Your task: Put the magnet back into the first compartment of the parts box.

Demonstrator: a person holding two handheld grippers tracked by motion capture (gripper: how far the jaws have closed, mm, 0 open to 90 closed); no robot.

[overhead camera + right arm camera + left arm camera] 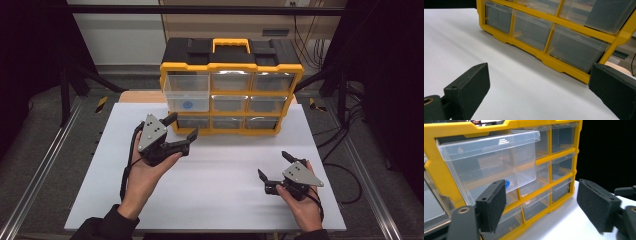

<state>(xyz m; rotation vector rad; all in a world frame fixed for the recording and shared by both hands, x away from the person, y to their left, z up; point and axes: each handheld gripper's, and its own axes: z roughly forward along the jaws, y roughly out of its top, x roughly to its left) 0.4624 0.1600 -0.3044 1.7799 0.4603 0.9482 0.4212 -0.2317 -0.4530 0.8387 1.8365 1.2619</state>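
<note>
The clear drawer [187,93] juts from the organizer [231,85] at eleven o'clock; the left gripper [181,128], jaws wide, faces it (likely to push). The right gripper [274,165] idles, jaws wide.

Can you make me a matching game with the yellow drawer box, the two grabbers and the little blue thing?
Things:
1. left gripper
2. right gripper
3. top-left drawer
4. blue disc

Where or how:
A. pulled out of the yellow organizer
B. open, close to the organizer's bottom-left corner
C. lying inside the pulled-out drawer
D. open, over the bare white board, away from the organizer

Pairs: 1-B, 2-D, 3-A, 4-C
</note>
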